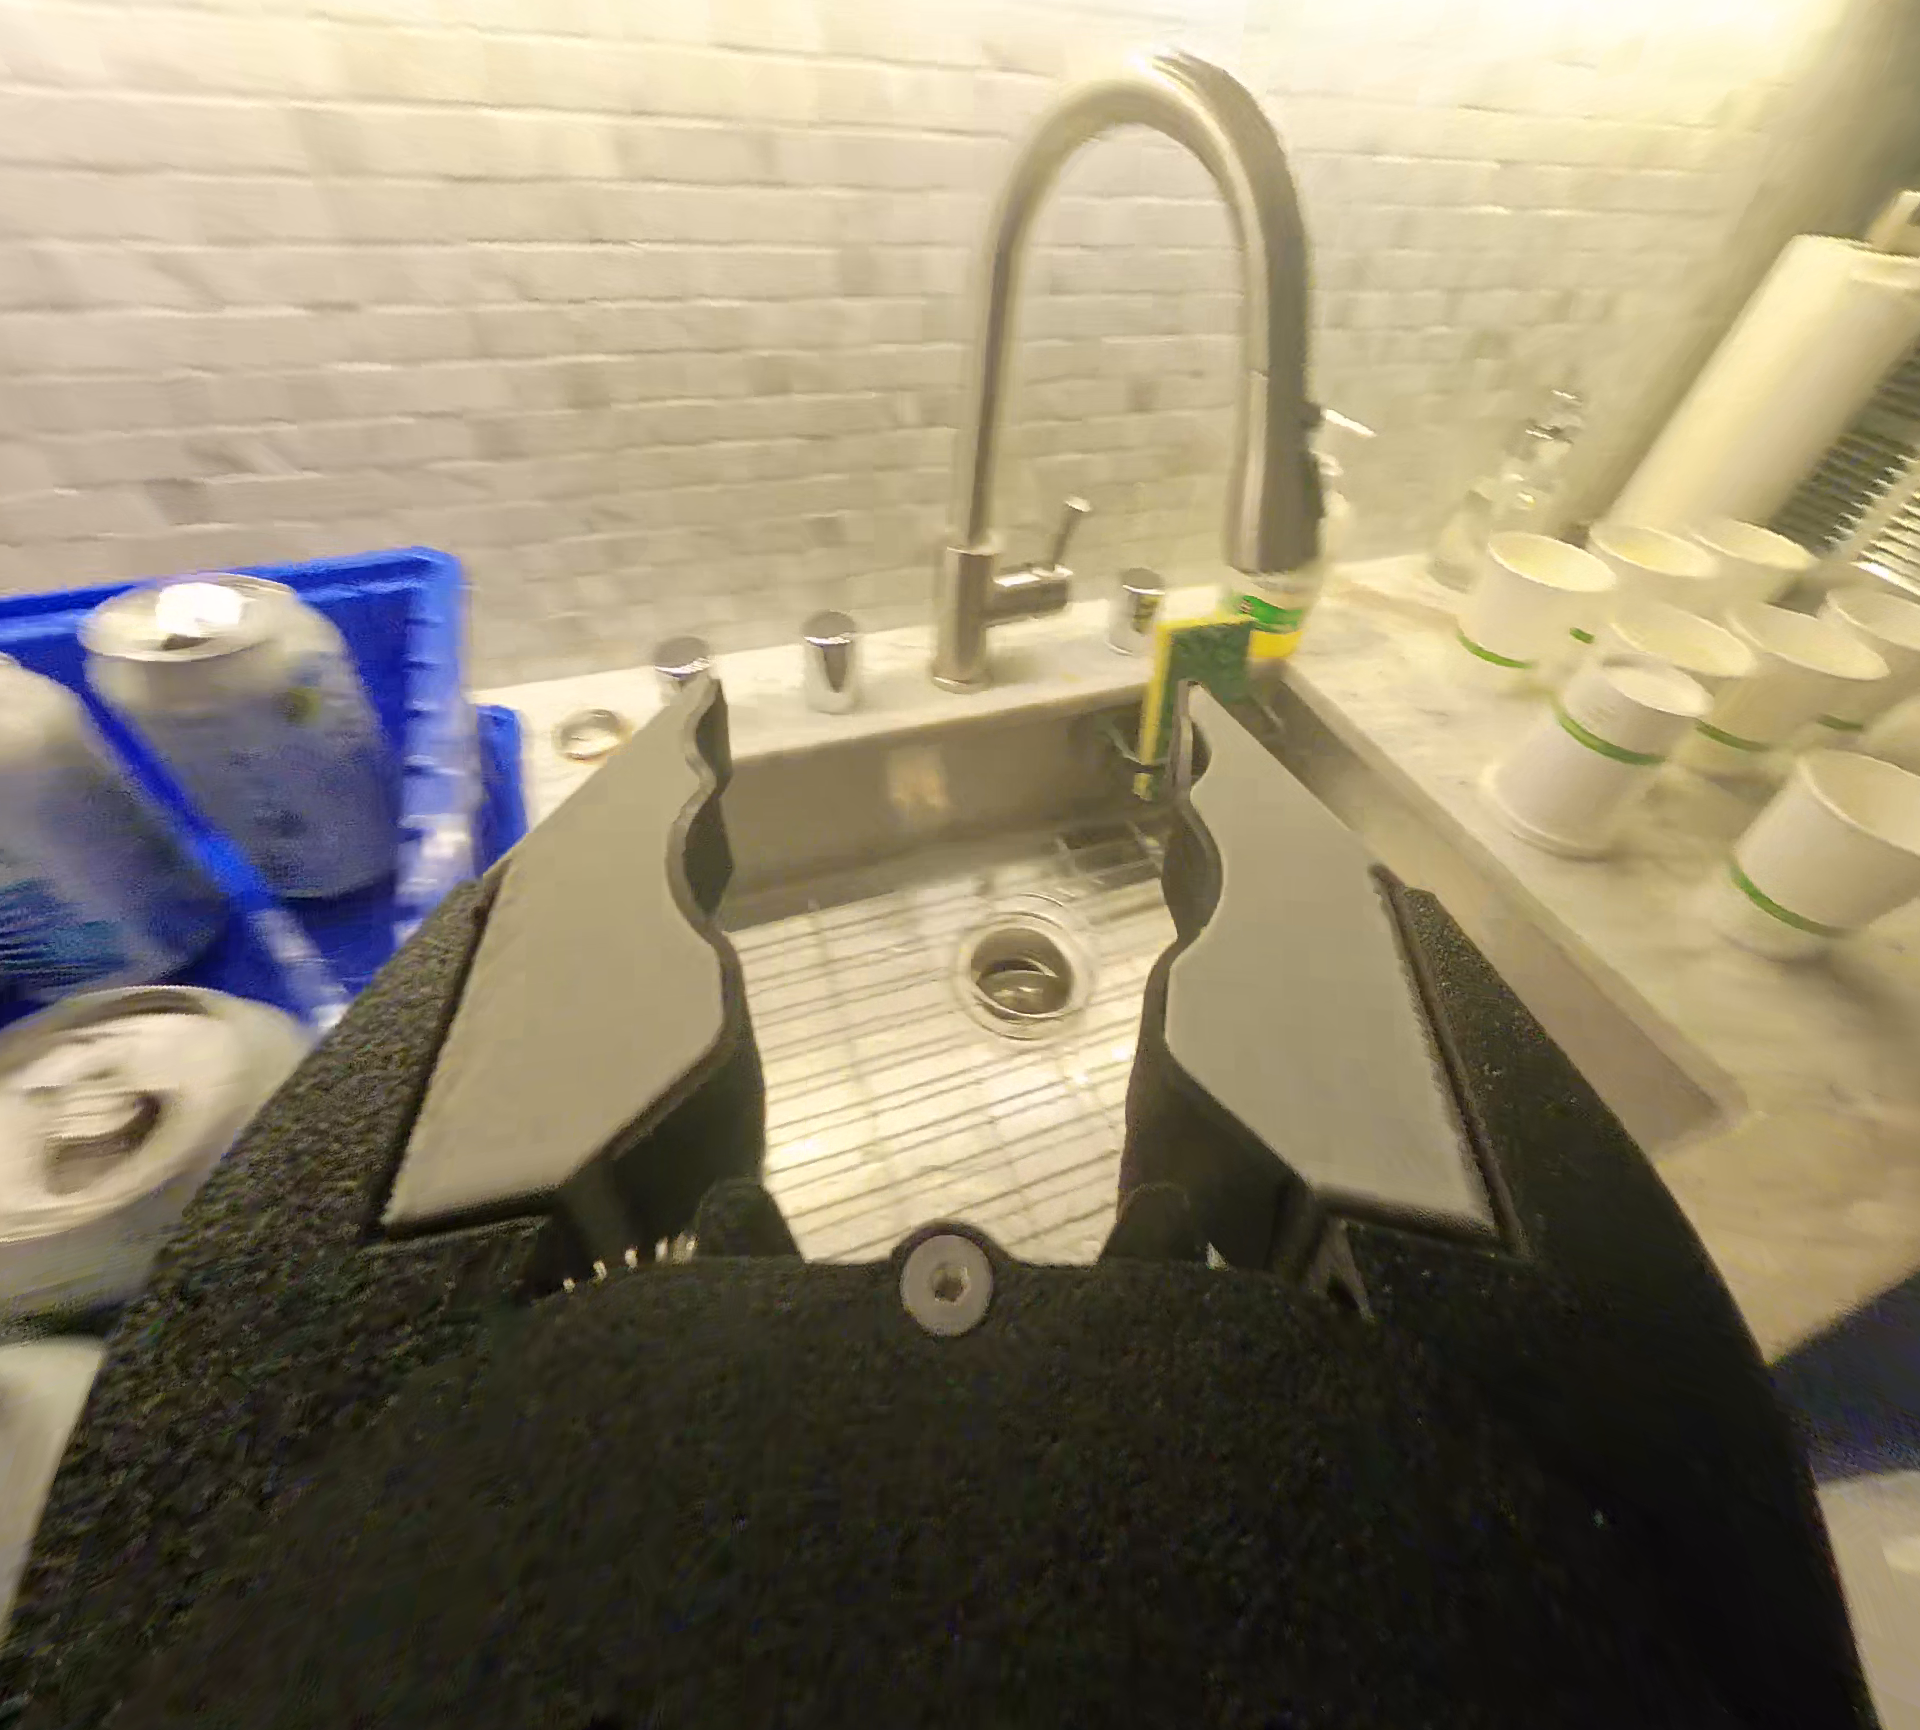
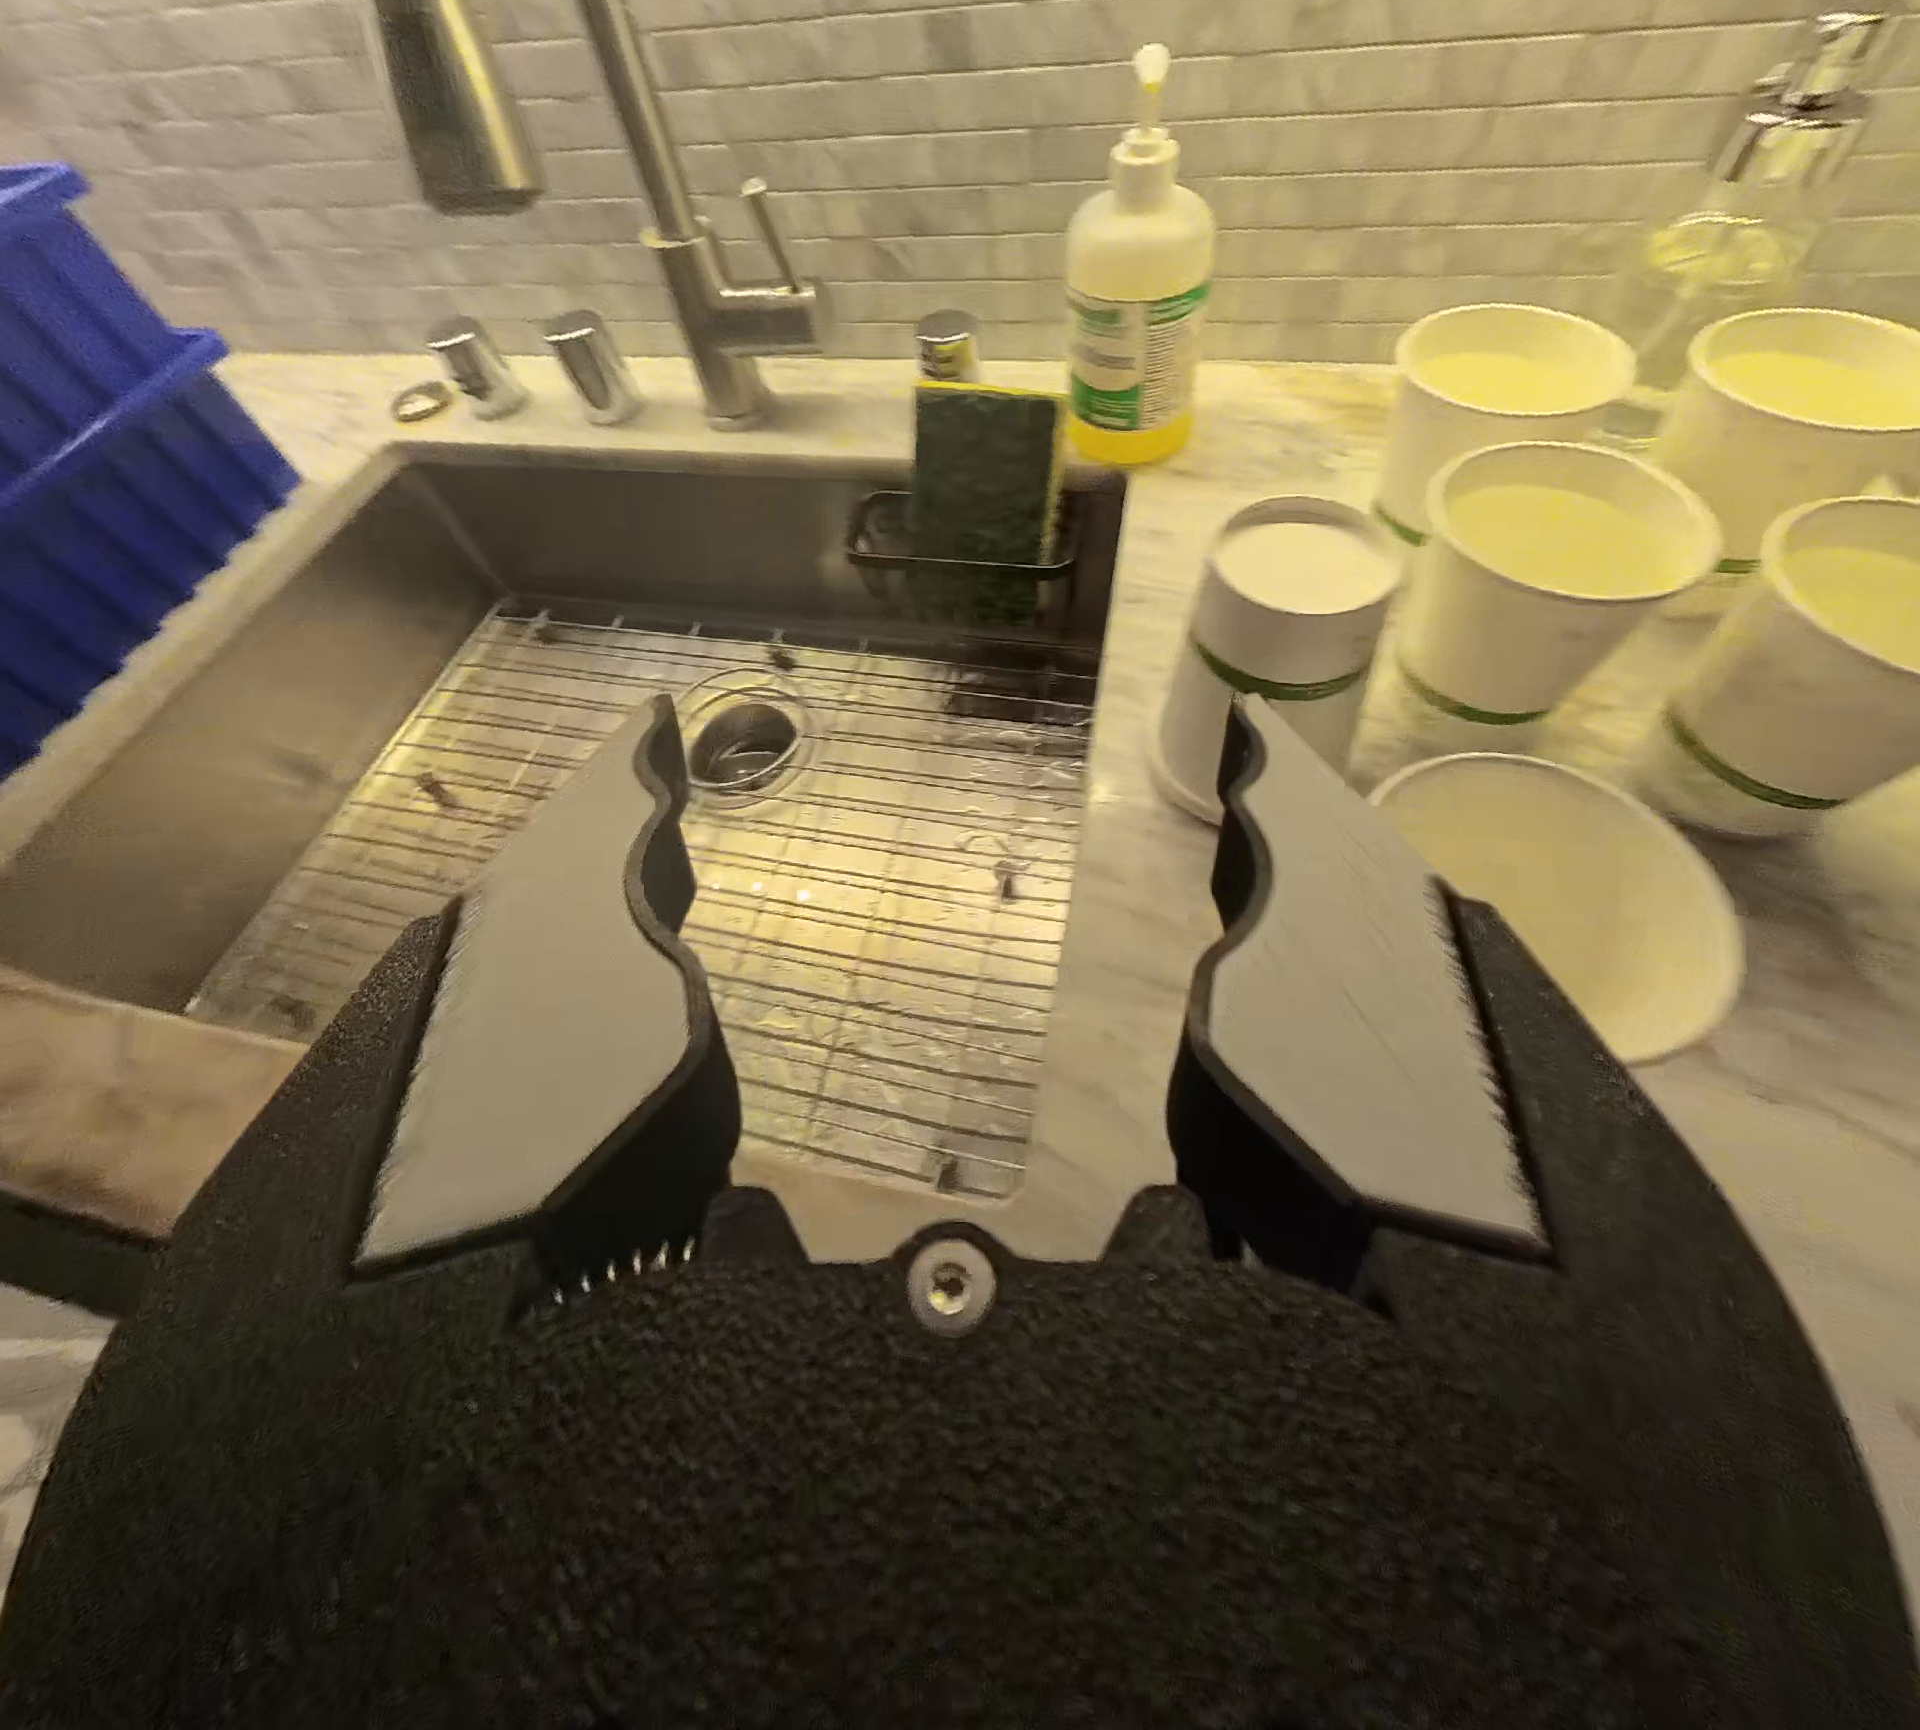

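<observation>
My left gripper point(image 1: 951, 704) is open and empty, held above a steel sink point(image 1: 831, 807) with a wire grid and a drain point(image 1: 1023, 963). Silver drink cans point(image 1: 239, 735) stand in a blue crate point(image 1: 416, 600) just left of it. My right gripper point(image 2: 951, 724) is open and empty above the sink's right edge point(image 2: 1107, 745). White paper cups with green bands point(image 2: 1558, 589) stand on the counter to its right; an upside-down cup point(image 2: 1278, 641) and a tipped cup point(image 2: 1558, 901) are nearest its right finger.
A curved steel faucet point(image 1: 1143, 330) rises behind the sink. A green and yellow sponge point(image 2: 982, 496) sits in a black holder on the sink's back wall. A soap pump bottle point(image 2: 1138, 298) and a glass dispenser point(image 2: 1745, 205) stand by the tiled wall. A paper towel roll point(image 1: 1787, 371) is at far right. To reach the upside-down cup point(image 2: 1278, 641) in a straight line is about 15 cm for my right fingers, about 50 cm for my left.
</observation>
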Motion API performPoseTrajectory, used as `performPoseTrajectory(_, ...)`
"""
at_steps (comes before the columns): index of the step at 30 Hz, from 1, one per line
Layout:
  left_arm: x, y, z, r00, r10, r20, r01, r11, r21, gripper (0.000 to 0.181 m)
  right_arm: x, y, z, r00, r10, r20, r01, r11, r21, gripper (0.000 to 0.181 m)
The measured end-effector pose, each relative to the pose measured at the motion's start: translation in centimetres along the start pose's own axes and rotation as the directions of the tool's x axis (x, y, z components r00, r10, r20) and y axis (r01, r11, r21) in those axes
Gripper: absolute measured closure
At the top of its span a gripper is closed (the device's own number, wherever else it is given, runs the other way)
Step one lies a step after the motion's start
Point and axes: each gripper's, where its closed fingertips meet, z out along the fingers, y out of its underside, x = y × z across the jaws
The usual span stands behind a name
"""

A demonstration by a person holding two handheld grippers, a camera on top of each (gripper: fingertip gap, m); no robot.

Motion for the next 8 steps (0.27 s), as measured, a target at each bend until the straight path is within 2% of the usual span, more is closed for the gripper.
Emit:
performPoseTrajectory(2,-4.1,-2.0,-1.0,0.999,0.009,0.042,-0.008,1.0,-0.009,0.1,-2.0,0.8,0.6,0.999,-0.001,0.038,0.001,1.0,-0.015,0.08)
performPoseTrajectory(4,-8.9,-3.4,-1.7,0.996,0.051,0.073,-0.046,0.997,-0.068,0.1,-3.6,1.4,0.9,0.997,0.003,0.074,-0.001,1.0,-0.028,0.08)
performPoseTrajectory(6,-14.2,-3.9,-1.7,0.992,0.101,0.08,-0.087,0.983,-0.161,0.101,-4.6,1.8,1.1,0.995,0.0,0.097,0.004,0.999,-0.043,0.082)
performPoseTrajectory(8,-19.4,-3.3,-1.2,0.99,0.136,0.035,-0.12,0.949,-0.292,0.1,-5.0,2.2,1.0,0.995,-0.008,0.1,0.013,0.998,-0.054,0.083)
